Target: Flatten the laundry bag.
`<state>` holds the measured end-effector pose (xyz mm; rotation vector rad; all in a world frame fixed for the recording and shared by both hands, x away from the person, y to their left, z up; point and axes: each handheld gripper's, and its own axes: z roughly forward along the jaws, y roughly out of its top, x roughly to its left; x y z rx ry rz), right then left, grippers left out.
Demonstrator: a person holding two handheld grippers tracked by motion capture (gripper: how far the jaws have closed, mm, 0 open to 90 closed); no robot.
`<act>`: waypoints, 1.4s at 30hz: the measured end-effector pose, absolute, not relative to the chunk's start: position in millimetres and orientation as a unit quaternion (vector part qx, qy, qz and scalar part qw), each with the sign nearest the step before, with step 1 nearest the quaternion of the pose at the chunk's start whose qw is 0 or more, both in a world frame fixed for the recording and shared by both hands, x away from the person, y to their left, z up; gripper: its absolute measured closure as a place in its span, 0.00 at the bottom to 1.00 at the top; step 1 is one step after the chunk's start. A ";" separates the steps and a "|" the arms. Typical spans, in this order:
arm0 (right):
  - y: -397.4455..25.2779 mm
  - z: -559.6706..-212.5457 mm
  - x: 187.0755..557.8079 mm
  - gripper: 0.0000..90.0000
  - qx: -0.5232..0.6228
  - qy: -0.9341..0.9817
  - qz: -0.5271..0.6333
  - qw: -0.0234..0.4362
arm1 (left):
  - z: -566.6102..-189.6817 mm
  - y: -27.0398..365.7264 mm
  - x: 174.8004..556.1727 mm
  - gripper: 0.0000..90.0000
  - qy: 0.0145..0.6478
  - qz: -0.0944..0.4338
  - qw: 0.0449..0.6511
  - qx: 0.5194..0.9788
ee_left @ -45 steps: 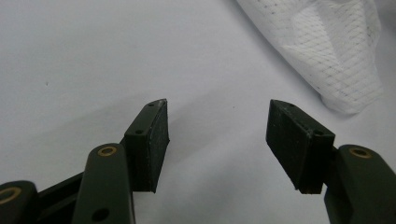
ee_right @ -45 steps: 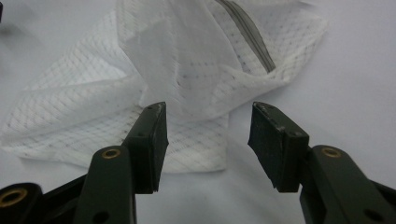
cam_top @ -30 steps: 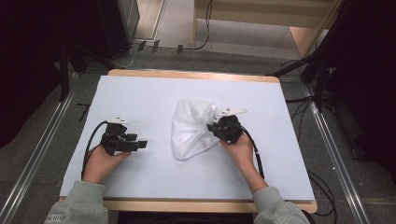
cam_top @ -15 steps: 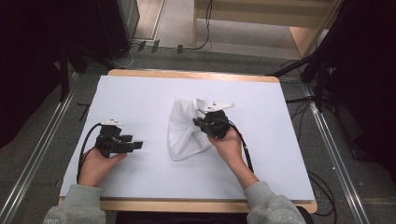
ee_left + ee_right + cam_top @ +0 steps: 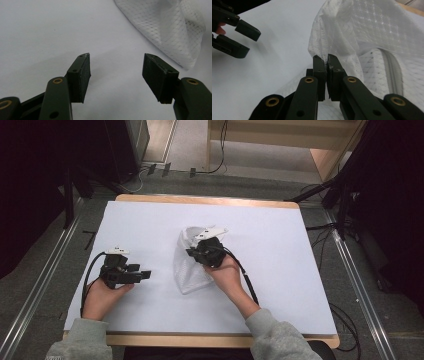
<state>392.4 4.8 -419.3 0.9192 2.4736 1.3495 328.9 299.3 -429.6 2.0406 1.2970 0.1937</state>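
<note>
Table [image 5: 280, 220] covered by a white sheet; wooden edge shows along the far and near sides. Wide bare sheet to the far left, far right and right of centre. Floor rails run along both sides of the table, cables on the floor beyond.

White mesh bag [image 5: 187, 265] lies near the middle of the sheet, slightly left of centre, crumpled, its upper part lifted and folded over. In the right gripper view the bag [image 5: 372, 37] rises as a loose fold above the jaws, a zipper strip visible lower right.

Right gripper [image 5: 192, 254] sits on top of the bag, jaws pointing left. In its own view the right gripper [image 5: 327, 72] is clenched, mesh fabric pinched between the two pads with a frayed edge showing in the seam.

Left gripper [image 5: 144, 275] rests low on the bare sheet, left of the bag, apart from it. In its own view the left gripper [image 5: 116, 72] is released, jaws spread wide with nothing between them; the bag's corner [image 5: 175, 32] lies ahead and to the right, not touching.
</note>
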 end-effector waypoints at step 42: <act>-71.9 -427.2 375.8 0.72 0.350 0.832 0.424 0.077 | -426.5 303.0 339.8 0.45 0.499 0.078 0.354 0.787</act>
